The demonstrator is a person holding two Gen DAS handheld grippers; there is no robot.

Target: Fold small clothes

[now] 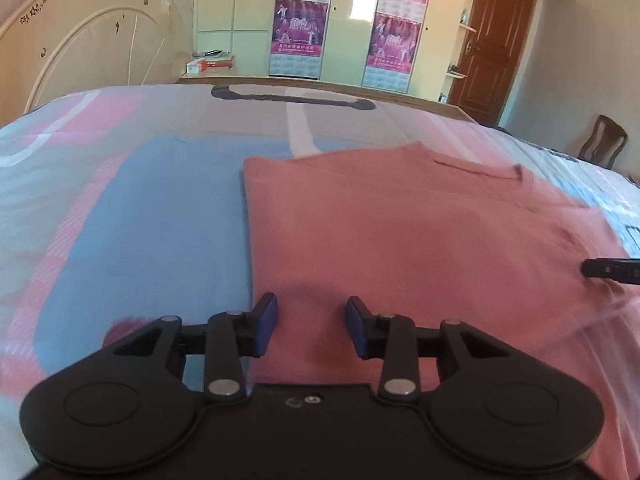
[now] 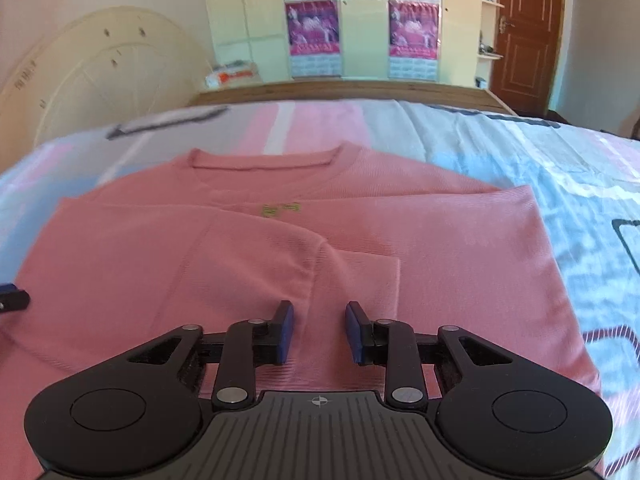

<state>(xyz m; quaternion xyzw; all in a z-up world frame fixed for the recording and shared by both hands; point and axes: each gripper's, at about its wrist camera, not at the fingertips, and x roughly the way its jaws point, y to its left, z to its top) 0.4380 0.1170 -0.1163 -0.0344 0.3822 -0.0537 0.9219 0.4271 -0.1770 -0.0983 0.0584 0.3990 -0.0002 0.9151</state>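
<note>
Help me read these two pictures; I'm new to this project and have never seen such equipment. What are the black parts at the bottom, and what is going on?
The black parts are hand-held two-finger grippers; a person carries one in each hand, with no robot arm. Each picture comes from a fisheye camera on one gripper, looking forward along its fingers. The first shows the left gripper, the second the right gripper. Both have blue-padded fingers spread apart, holding nothing. Below them a pink ribbed knit shirt lies on a bed with a pink, blue and grey patterned bedsheet. Its sides and sleeves are already folded inward across the body. Each view also catches the other gripper's tip at its edge. Behind stand pale wardrobe doors with purple posters.
</note>
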